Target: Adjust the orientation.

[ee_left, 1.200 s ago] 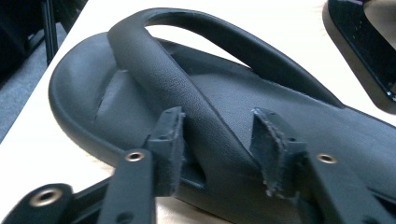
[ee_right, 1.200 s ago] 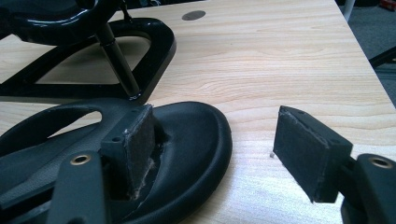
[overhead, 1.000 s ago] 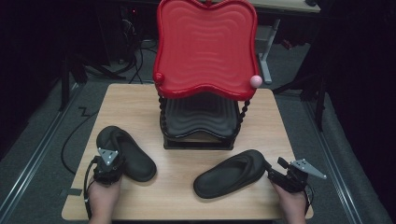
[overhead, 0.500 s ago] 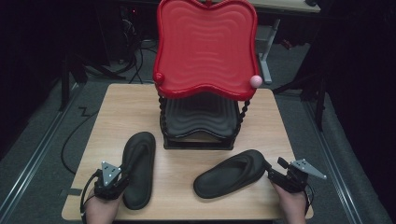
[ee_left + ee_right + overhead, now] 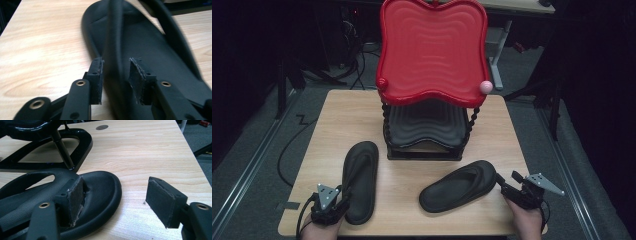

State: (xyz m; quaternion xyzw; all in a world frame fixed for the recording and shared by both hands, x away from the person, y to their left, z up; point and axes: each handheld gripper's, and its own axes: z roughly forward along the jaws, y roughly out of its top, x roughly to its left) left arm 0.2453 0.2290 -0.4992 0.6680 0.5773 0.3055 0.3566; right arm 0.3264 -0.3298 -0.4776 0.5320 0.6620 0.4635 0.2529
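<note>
Sandals were the business on this tabletop point(image 5: 332, 125), two black ones lying in front of a two-tier rack point(image 5: 427, 145) with a red top tray point(image 5: 432, 50). At the left, the left claw point(image 5: 343, 200) sat at the heel of the left sandal point(image 5: 360, 175); its own view showed the jaws point(image 5: 116, 80) on either side of the sandal's strap, close to it, though whether they actually pinched it I cannot tell. At the right, the right claw point(image 5: 507, 187) stood apart, one pad on the heel of the right sandal point(image 5: 459, 185) and the other clear beside it over bare wood. Judged from this, neither sandal had reached the rack, so lifting and placing both remained. Compared with a second earlier, the left sandal had swung from lying slantwise to pointing straight towards the rack; the right one lay unchanged.
</note>
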